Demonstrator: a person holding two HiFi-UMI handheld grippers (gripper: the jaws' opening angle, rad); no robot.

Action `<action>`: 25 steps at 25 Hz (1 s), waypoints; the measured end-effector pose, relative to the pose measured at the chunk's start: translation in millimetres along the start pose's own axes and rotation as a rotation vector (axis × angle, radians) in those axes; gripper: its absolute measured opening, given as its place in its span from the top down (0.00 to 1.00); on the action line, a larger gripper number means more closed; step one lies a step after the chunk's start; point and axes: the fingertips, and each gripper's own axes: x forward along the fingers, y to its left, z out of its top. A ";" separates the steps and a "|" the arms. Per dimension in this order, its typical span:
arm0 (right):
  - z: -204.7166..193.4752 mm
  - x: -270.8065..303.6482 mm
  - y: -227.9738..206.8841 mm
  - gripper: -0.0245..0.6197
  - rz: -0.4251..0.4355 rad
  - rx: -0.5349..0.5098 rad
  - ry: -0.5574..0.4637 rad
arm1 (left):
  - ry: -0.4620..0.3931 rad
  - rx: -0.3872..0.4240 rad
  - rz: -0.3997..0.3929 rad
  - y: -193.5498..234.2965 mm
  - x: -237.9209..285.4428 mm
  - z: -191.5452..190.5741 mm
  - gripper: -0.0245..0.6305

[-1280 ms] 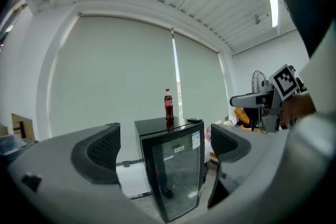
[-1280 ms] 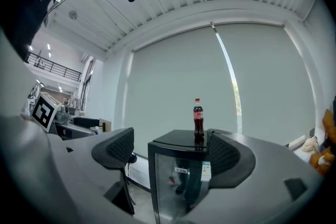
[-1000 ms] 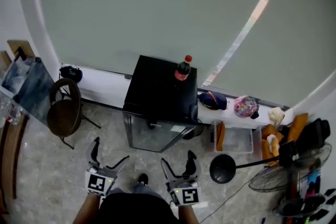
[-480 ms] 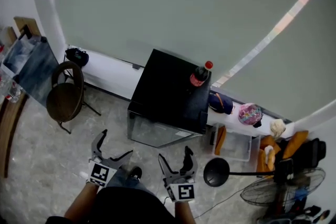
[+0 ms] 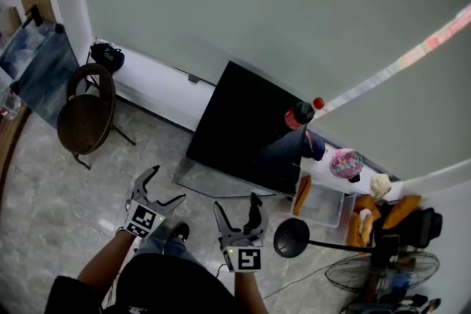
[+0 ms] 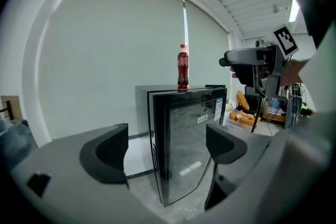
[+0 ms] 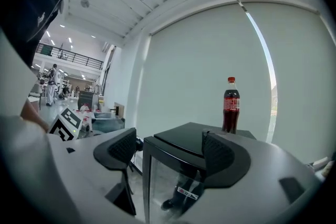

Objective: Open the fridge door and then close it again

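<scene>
Both grippers stand wide and empty before the closed fridge
Since a second ago the fridge by the wall sits further right in the head view. The jaws of the left gripper and right gripper have just narrowed slightly. The red label on the bottle is unreadable.

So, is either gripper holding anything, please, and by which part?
Nothing is held. Left gripper and right gripper are open, their fingers having just closed slightly with nothing between, short of the fridge.

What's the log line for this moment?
fridge door: closed | left hand-held gripper: open, just narrowing, empty | right hand-held gripper: open, just narrowing, empty
</scene>
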 end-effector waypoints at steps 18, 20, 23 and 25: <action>-49.9 60.5 -8.6 0.46 -0.022 0.029 0.111 | 0.245 -0.005 -0.155 10.2 106.2 -113.4 0.54; -52.3 64.2 -9.9 0.47 -0.018 0.020 0.117 | 0.262 -0.012 -0.162 12.2 111.6 -116.7 0.58; -57.2 68.2 -11.2 0.48 -0.016 0.016 0.133 | 0.281 -0.020 -0.179 12.7 119.2 -128.6 0.64; -60.7 70.0 -12.0 0.49 -0.019 0.021 0.144 | 0.290 -0.011 -0.198 10.9 121.9 -132.6 0.65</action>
